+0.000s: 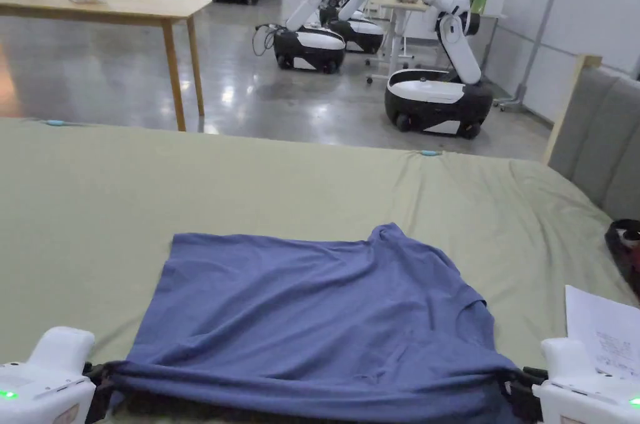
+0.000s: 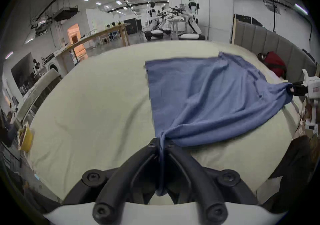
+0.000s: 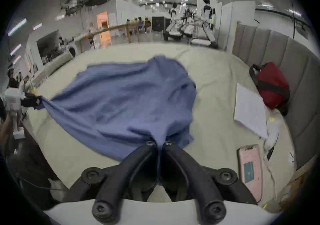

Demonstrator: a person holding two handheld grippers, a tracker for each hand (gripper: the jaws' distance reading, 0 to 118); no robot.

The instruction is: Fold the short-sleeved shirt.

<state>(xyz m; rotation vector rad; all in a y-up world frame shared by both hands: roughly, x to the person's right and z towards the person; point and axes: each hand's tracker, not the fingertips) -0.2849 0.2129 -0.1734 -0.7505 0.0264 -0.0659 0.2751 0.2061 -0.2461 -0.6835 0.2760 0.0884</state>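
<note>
In the head view, the blue shirt (image 1: pixel 325 312) lies on the green bed cover (image 1: pixel 187 187), and its near edge is stretched between the left gripper (image 1: pixel 97 381) and the right gripper (image 1: pixel 515 384). Bare cover remains beyond the shirt and to the left of it. A white paper (image 1: pixel 603 328) is near the right gripper.

In the left gripper view, both jaws are pressed together on a bunched corner of the shirt (image 2: pixel 199 93). Wide free cover lies to its left.

In the right gripper view, the jaws are clamped on the other corner. The shirt (image 3: pixel 121 100) is wrinkled. A red bag (image 3: pixel 271 83) and a pink clipboard (image 3: pixel 250 171) are to the right.
</note>
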